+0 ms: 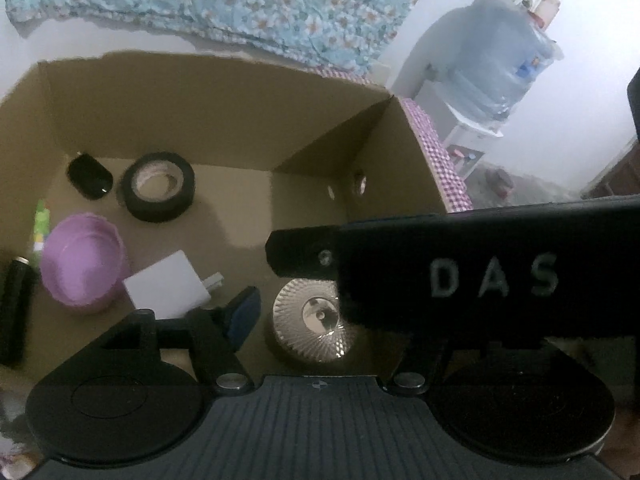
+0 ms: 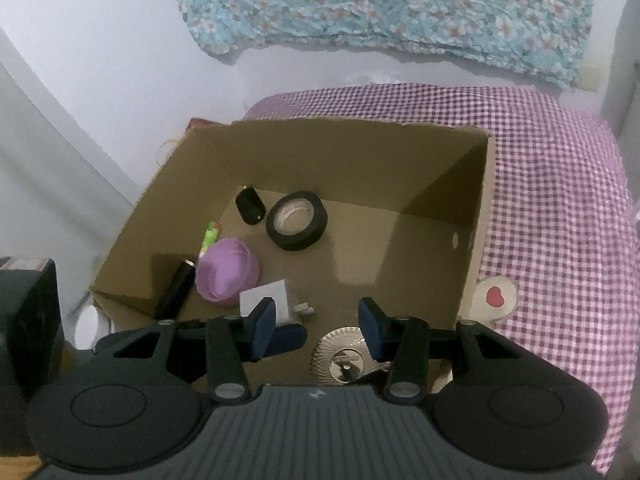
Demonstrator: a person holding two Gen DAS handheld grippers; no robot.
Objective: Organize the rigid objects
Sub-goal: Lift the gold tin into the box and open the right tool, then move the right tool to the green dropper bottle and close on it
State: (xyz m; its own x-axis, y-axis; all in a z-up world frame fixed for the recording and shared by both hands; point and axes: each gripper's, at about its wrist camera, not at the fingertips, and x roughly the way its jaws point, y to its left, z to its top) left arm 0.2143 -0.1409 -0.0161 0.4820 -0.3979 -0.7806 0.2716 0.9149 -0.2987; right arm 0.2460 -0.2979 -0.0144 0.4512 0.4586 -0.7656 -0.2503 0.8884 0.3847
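Note:
An open cardboard box [image 2: 476, 216] [image 1: 224, 92] holds a black tape roll [image 2: 297, 220] [image 1: 159, 186], a purple bowl [image 2: 228, 270] [image 1: 82, 264], a white charger [image 2: 266, 300] [image 1: 160, 288], a small black cap [image 2: 250, 205] [image 1: 89, 176], a black cylinder [image 2: 176, 290] [image 1: 14, 312], a green tube [image 2: 209, 236] [image 1: 40, 220] and a ribbed silver disc [image 2: 346, 360] [image 1: 316, 322]. My right gripper [image 2: 318, 330] is open and empty above the disc. My left gripper [image 1: 296, 312] hangs over the box; only its left finger [image 1: 244, 312] shows, the right gripper's body [image 1: 480, 276] hides the other.
The box stands on a purple checked cloth [image 2: 560, 208]. A flowered blue cloth [image 2: 392, 12] hangs on the white wall behind. A water dispenser [image 1: 496, 60] stands at the far right in the left wrist view.

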